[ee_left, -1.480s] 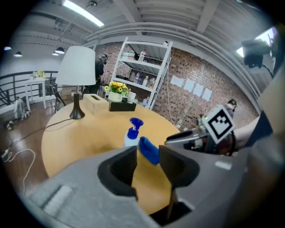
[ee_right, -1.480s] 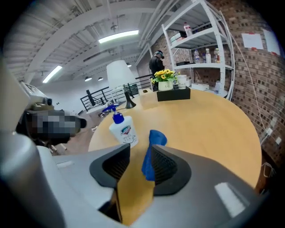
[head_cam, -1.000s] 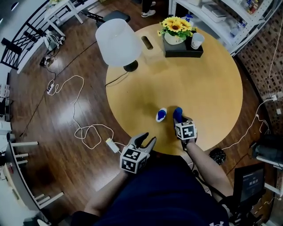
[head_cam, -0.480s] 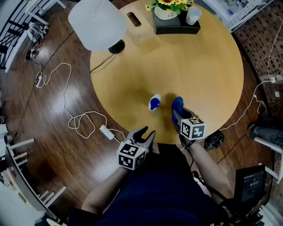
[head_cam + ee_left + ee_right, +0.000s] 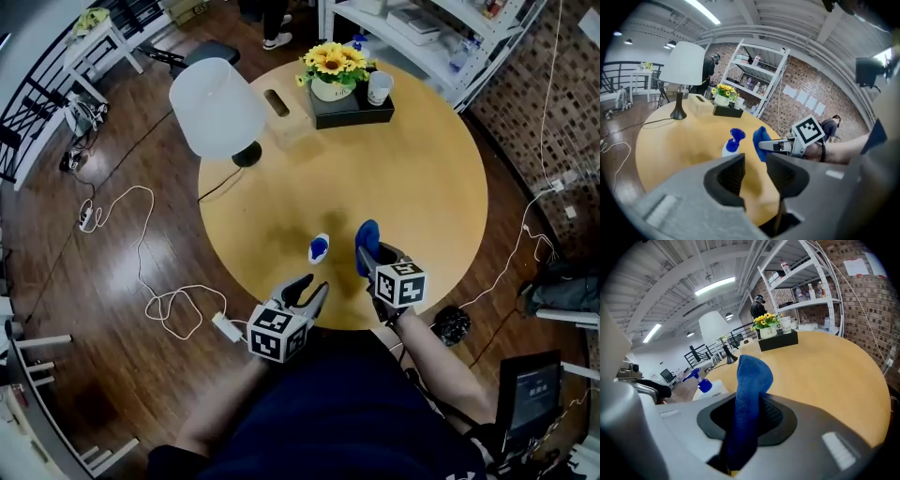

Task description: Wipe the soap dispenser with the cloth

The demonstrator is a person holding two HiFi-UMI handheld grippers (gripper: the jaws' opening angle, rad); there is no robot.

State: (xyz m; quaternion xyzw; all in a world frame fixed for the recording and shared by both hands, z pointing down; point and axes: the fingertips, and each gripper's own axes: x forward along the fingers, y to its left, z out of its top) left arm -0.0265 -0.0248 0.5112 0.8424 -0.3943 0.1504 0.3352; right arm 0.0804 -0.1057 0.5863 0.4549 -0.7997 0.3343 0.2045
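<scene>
A small white soap dispenser [image 5: 319, 248] with a blue pump stands near the front of the round wooden table [image 5: 422, 178]. In the left gripper view the dispenser [image 5: 732, 143] is just beyond the jaws. My right gripper [image 5: 373, 255] is right of it, shut on a blue cloth [image 5: 367, 242] that sticks up between its jaws; those jaws have just been closing tighter on the cloth [image 5: 750, 390]. My left gripper [image 5: 307, 295] hovers at the table's front edge, left of and nearer than the dispenser, open with nothing between its jaws [image 5: 754, 176].
A white-shaded lamp [image 5: 217, 108] stands at the table's back left with a small box [image 5: 277, 101] beside it. A black tray [image 5: 349, 108] at the back holds sunflowers and a cup [image 5: 379, 87]. A white cable [image 5: 169, 300] lies on the floor at left. Shelving [image 5: 422, 28] stands behind.
My right gripper has risen with the blue cloth and tilted. My left gripper has edged up toward the table edge. The dispenser has stayed in place.
</scene>
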